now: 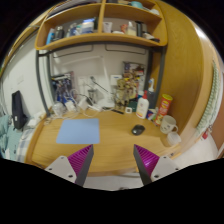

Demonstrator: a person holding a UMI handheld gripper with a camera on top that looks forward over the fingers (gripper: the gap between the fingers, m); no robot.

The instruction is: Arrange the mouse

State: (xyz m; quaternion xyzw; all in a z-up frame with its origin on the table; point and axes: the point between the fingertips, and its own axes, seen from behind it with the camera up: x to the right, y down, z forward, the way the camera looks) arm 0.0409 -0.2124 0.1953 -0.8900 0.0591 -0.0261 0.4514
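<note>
Hand-held gripper (113, 160) open, mouse (138, 129) beyond

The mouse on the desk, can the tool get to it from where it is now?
Probably yes. The mouse lies on bare desk beyond the open tool, nothing between them. A mug stands close beside it, so come in from the front.

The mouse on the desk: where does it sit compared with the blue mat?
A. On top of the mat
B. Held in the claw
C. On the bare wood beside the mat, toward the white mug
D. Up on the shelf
C: the mouse rests on bare desk between the blue mat and the white mug, well beyond the open claw.
</note>
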